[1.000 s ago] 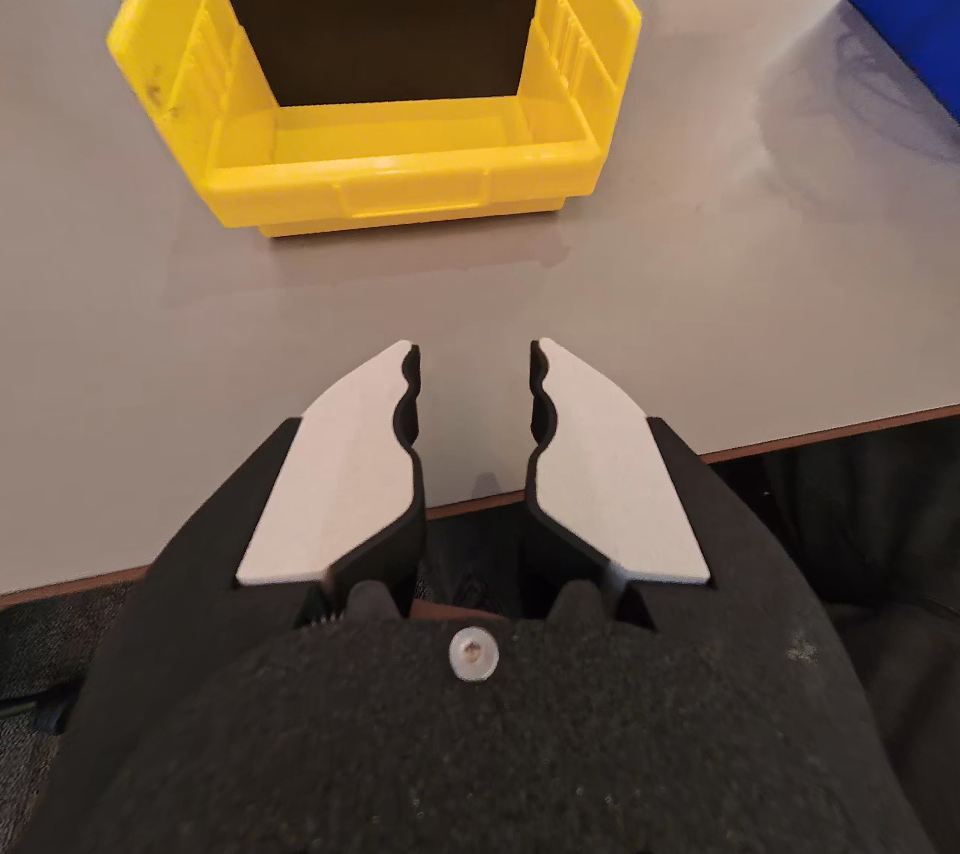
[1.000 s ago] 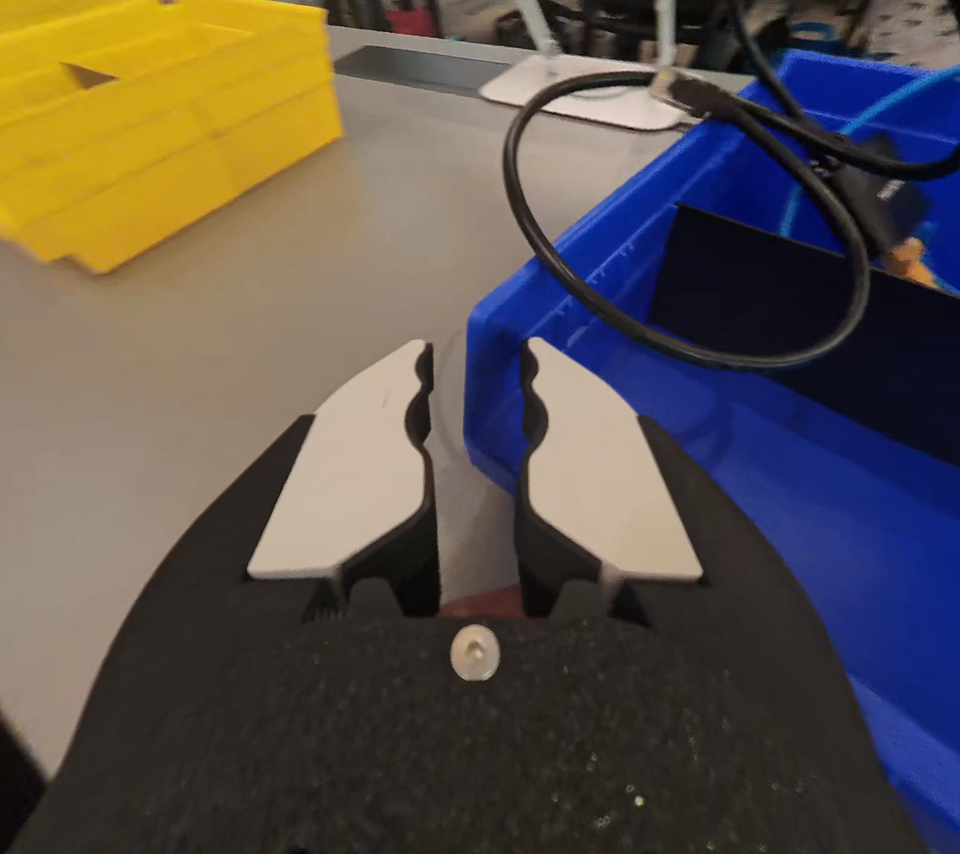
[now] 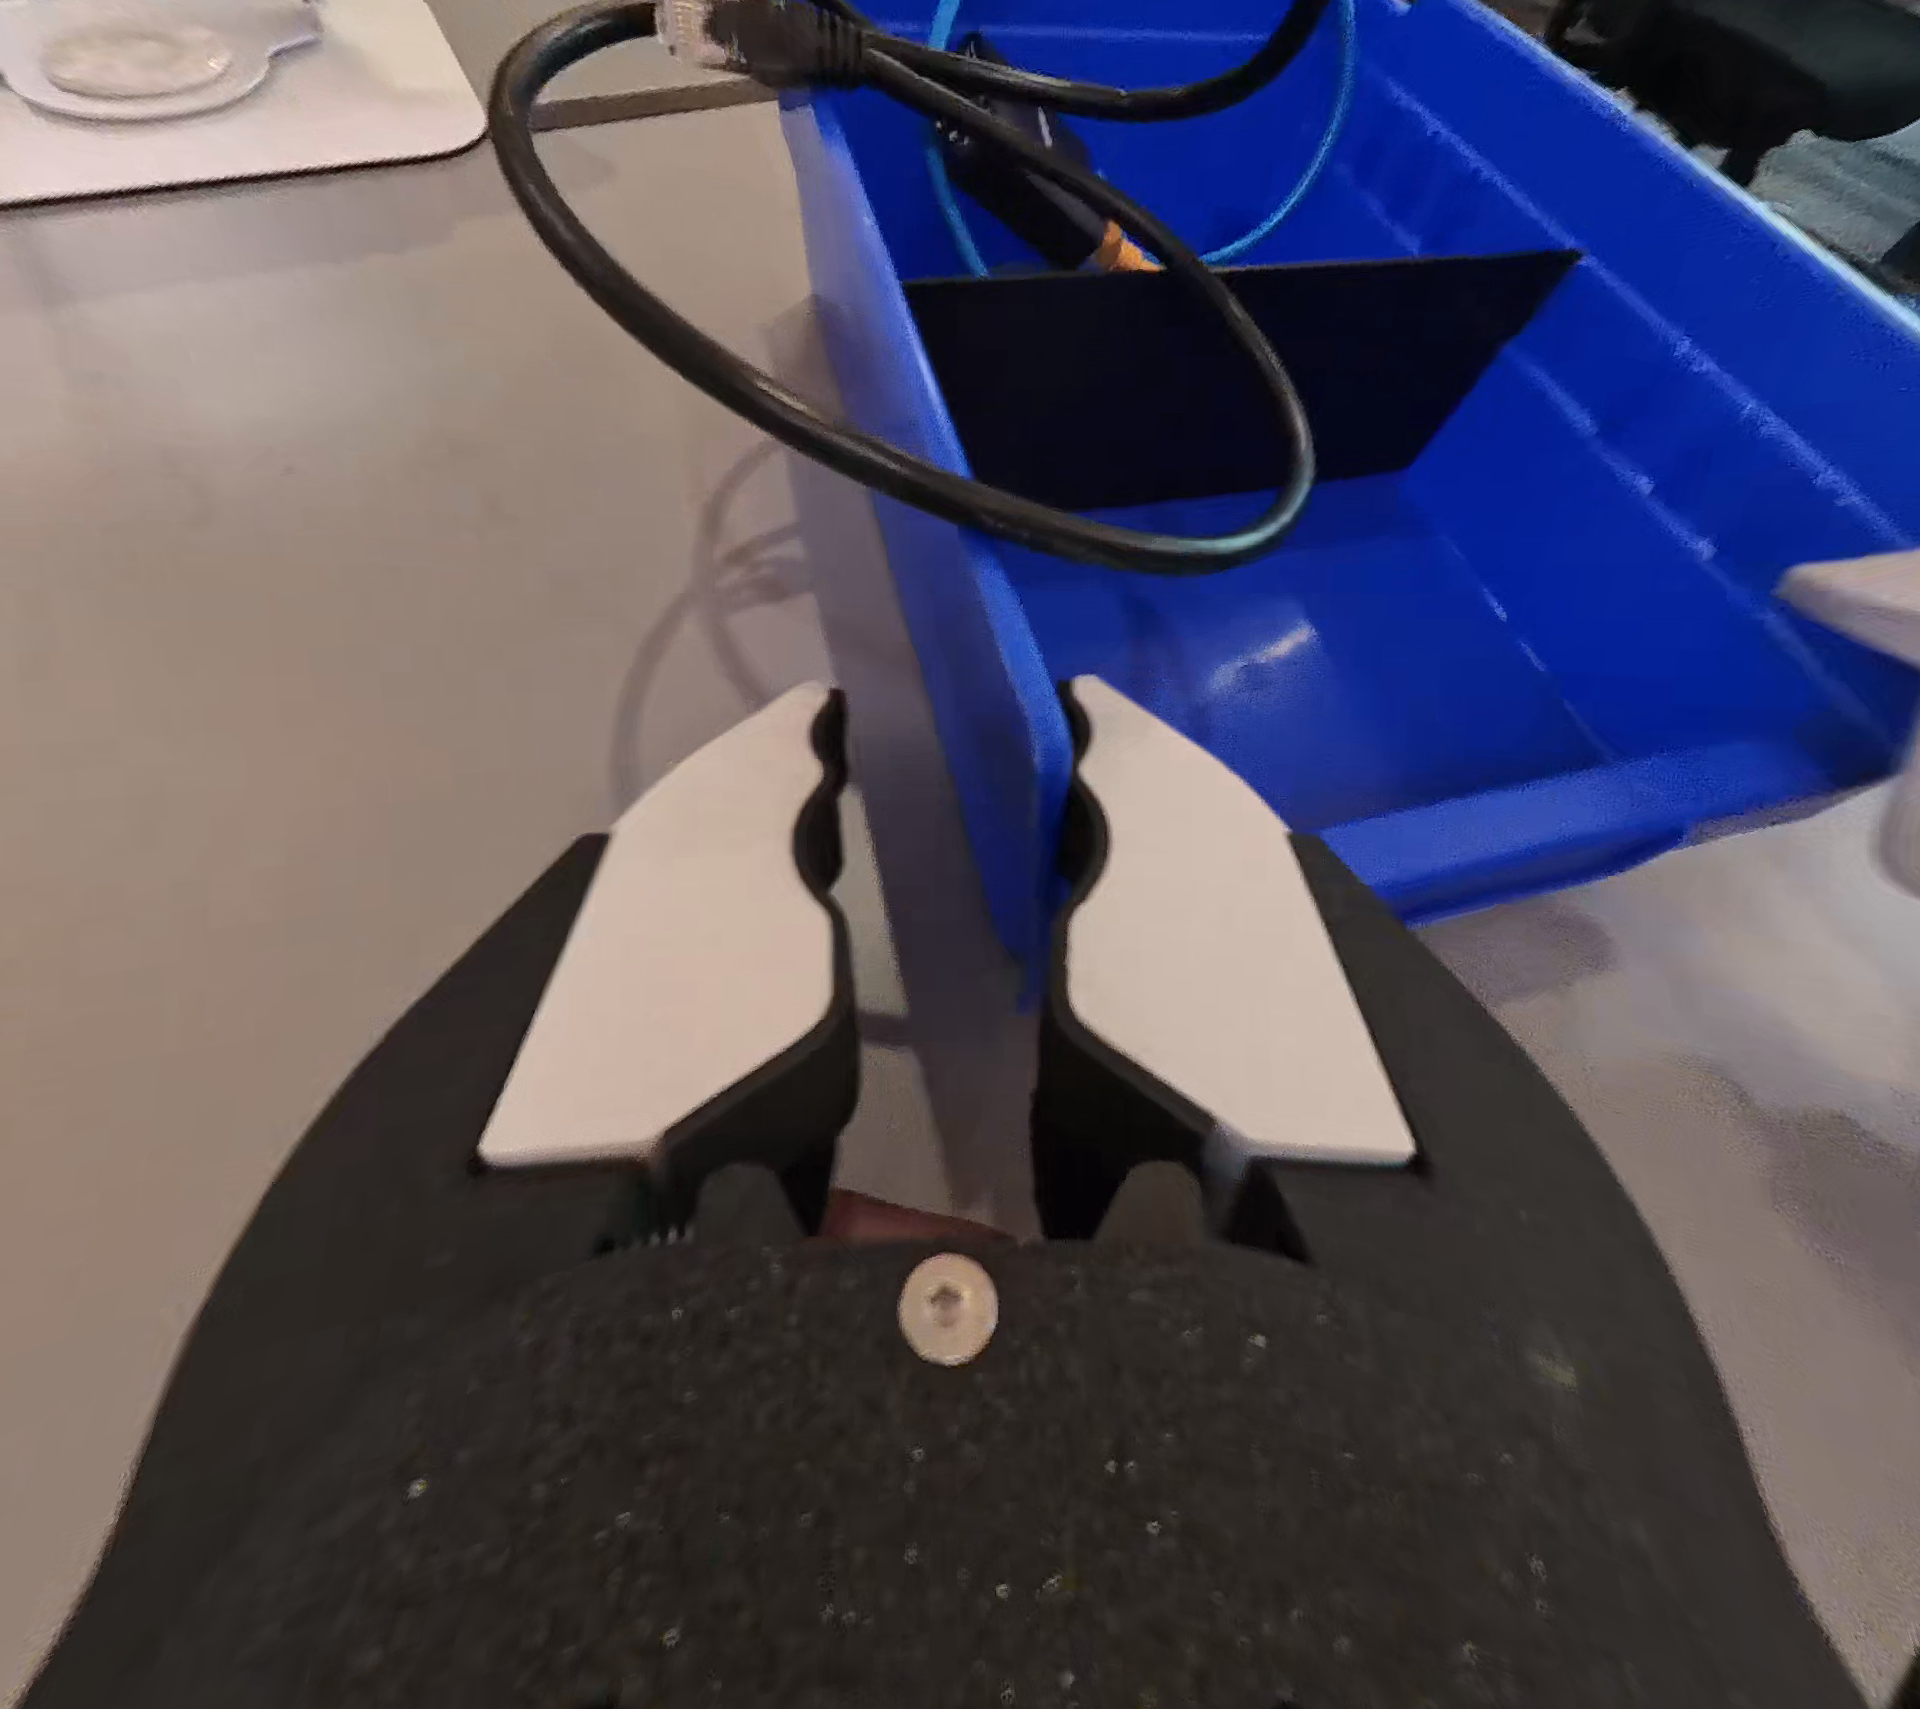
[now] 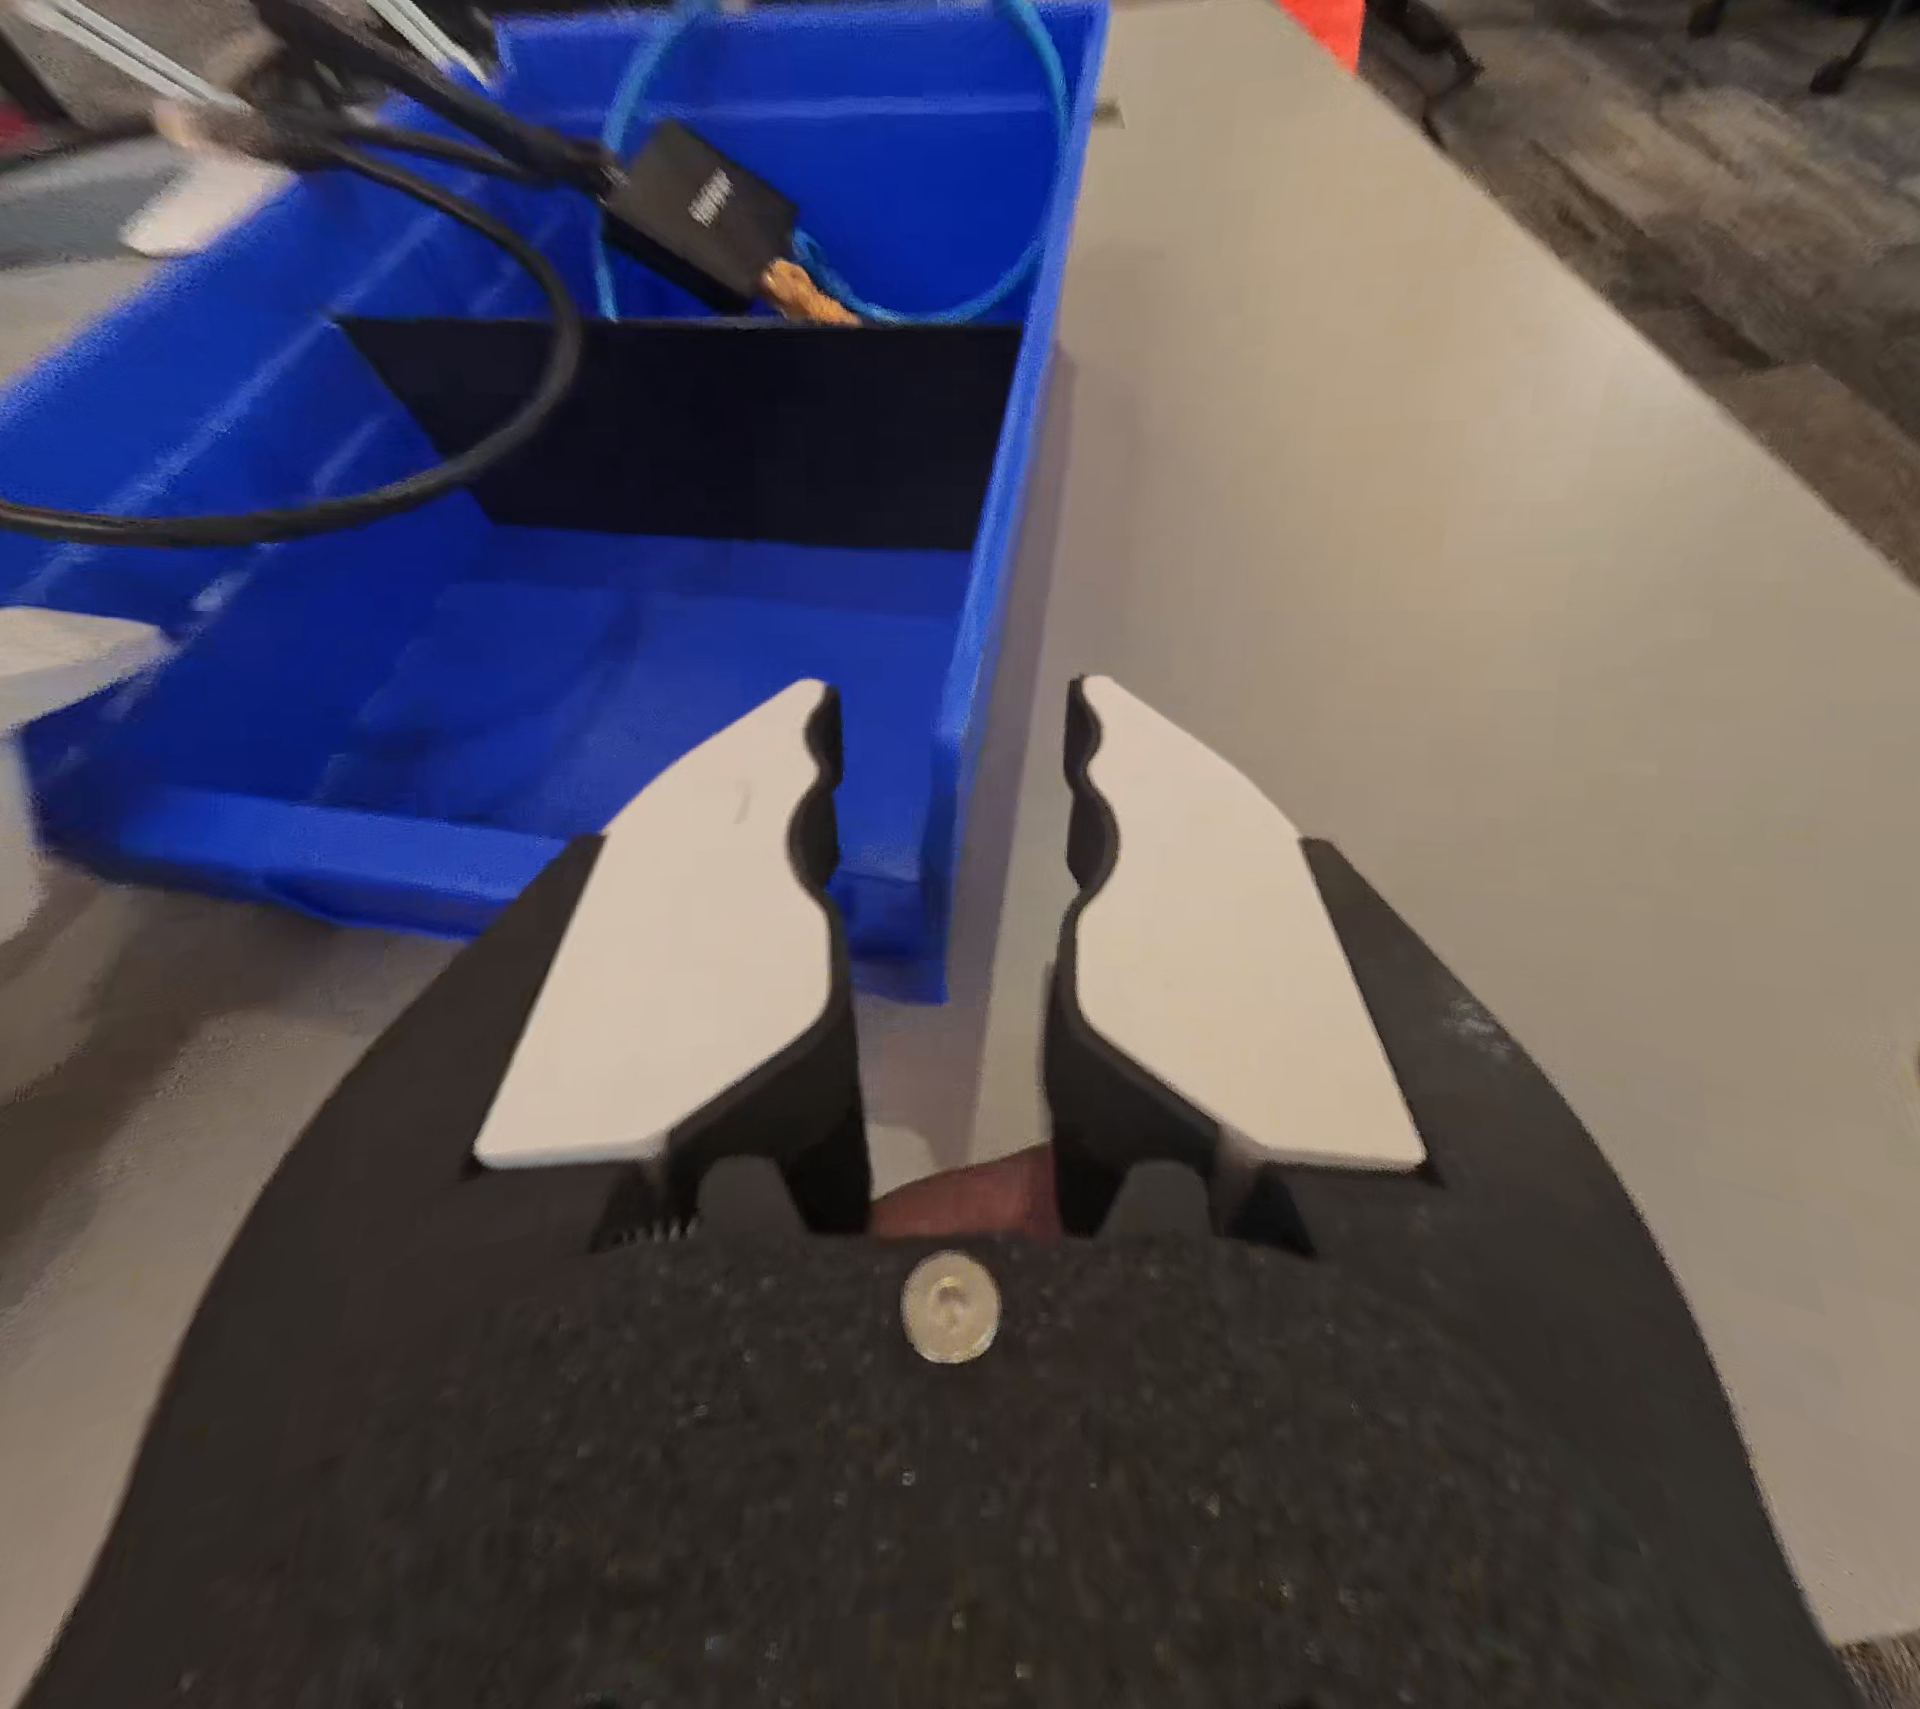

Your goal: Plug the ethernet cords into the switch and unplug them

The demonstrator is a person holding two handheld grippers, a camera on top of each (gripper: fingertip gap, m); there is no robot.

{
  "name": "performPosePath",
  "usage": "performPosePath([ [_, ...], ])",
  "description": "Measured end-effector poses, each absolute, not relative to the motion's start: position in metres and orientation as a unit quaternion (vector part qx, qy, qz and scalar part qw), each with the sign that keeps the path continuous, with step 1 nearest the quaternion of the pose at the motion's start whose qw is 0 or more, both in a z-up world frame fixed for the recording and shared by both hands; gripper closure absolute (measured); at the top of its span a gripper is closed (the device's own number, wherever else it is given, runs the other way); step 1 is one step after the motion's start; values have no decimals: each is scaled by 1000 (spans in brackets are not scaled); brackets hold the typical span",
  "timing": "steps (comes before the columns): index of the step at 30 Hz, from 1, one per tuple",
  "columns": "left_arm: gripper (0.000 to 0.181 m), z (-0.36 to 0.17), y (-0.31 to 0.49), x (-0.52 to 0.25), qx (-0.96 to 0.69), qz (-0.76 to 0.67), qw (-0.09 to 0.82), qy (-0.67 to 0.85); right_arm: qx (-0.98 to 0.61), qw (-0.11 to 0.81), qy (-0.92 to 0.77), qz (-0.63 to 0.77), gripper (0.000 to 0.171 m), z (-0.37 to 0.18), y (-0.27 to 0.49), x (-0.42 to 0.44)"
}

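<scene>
Left hand-held gripper (image 3: 951, 703) now toward blue bin (image 3: 1621, 371), fingers apart.

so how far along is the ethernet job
Barely started. Done: nothing visible; the black cord's plug hangs free over the blue bin rim, in no port. In hand: nothing; the left hand-held gripper and right hand-held gripper are both open and empty near the bin. Left: grasp the small black switch behind the divider, then plug and unplug the cords.

A blue plastic bin (image 3: 1714, 371) is set on the grey table (image 3: 312, 620). A black divider panel (image 3: 1195, 381) is stood across it; behind the panel, a black switch box (image 4: 707, 205) and a blue ethernet cord (image 3: 1340, 90) are held. A black ethernet cord (image 3: 644, 319) is looped over the bin's left wall.
</scene>
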State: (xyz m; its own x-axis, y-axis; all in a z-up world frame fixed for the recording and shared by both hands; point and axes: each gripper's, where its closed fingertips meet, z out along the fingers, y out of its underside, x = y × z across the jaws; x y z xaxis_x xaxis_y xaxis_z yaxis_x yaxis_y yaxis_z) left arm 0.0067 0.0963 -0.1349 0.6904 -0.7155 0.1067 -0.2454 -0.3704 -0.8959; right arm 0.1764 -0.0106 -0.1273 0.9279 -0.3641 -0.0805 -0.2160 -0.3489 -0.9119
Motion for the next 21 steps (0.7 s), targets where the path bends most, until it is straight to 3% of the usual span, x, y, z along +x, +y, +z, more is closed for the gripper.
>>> performPosePath([
  [2, 168, -136, 95, 12, -791, -274, 452, 309, -825, 533, 184, -43, 149, -135, 3, 174],
  [4, 170, -137, 96, 10, -795, -246, 446, 328, -822, 523, 224, -31, 166, -134, 10, 178],
  [8, 176, -131, 108, -11, -795, -180, 481, 324, -824, 520, 208, -84, 169, -121, 26, 164],
  [14, 177, -114, 133, -99, -801, -165, 521, 244, -795, 589, 134, -56, 168, -90, 73, 83],
  [21, 176, -114, 148, -189, -810, -103, 538, 208, -808, 584, 74, -23, 168, -102, 115, 1],
])
